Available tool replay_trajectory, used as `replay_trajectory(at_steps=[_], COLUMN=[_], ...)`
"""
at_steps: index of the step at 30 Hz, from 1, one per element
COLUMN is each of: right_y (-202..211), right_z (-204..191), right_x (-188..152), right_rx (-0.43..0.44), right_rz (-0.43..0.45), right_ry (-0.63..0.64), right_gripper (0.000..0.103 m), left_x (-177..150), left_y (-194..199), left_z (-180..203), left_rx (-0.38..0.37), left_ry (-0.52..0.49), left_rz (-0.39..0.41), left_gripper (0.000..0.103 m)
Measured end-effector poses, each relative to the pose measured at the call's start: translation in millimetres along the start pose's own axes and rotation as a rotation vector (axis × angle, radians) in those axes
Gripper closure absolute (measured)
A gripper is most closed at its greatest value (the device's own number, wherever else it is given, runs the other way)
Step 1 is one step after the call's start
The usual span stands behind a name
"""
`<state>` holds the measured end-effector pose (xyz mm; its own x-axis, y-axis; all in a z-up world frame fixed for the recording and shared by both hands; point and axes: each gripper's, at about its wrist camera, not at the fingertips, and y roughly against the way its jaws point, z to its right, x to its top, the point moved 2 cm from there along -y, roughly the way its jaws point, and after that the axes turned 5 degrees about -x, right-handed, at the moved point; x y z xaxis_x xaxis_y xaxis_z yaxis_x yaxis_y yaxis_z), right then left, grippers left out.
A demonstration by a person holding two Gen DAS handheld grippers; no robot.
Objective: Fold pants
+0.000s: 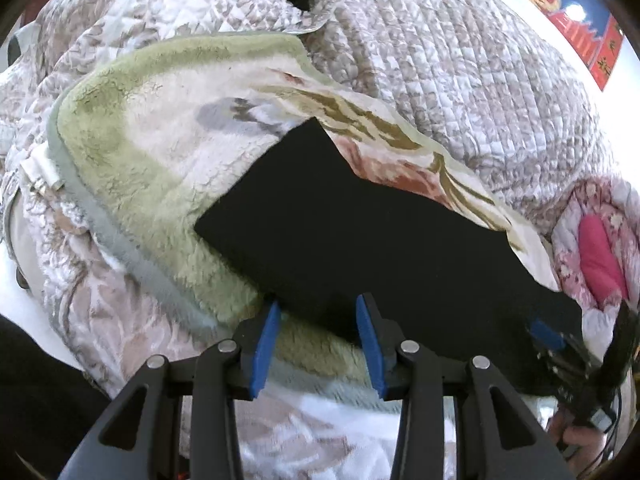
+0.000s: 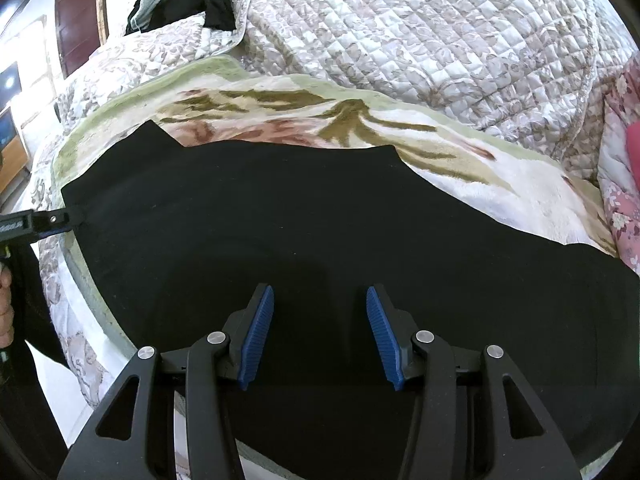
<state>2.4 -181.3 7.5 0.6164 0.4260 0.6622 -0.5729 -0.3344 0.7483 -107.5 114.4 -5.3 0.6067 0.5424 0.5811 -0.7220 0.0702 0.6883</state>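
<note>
While the black pants (image 2: 320,240) lie flat on the blanket (image 2: 460,168), unfolded, both grippers (image 1: 318,340) (image 2: 320,332) stand half open, holding nothing.

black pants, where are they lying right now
The black pants lie spread flat on the green-edged floral blanket on the quilted bedspread, filling the middle of both wrist views, directly under the right gripper.
</note>
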Motion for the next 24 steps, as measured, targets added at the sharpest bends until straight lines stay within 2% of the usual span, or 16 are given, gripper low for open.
replay_trajectory(at_steps=[7,9,10,13,19,24], right_y=[3,5,7,11,19,27], right_z=[2,4,6,13,41,75], right_x=[3,4,5,7,11,8], right_rx=[-0.001,-0.003,-0.005,-0.014,-0.016,-0.038], right_rz=[0.011,0.017,0.023,0.036,0.043,0.037], right_ry=[-0.006,-0.015,-0.024,-0.055,-0.201,-0.358], right_gripper=[0.054,0.054,0.054,0.054,0.054,0.054], left_x=[18,23,24,29,46,46], left_y=[-17,-21,-23,-20,-8,-18], left_z=[5,7,8,16,70,139], left_rx=[0.043,0.062,0.057,0.034,-0.08,-0.214], left_ry=[-0.022,-0.03,-0.031,-0.044,-0.178,-0.342], left_rz=[0.04,0.034,0.023,0.022,0.048,0.013], left_gripper=[0.061,0.081,0.095,0.096,0.096,0.096])
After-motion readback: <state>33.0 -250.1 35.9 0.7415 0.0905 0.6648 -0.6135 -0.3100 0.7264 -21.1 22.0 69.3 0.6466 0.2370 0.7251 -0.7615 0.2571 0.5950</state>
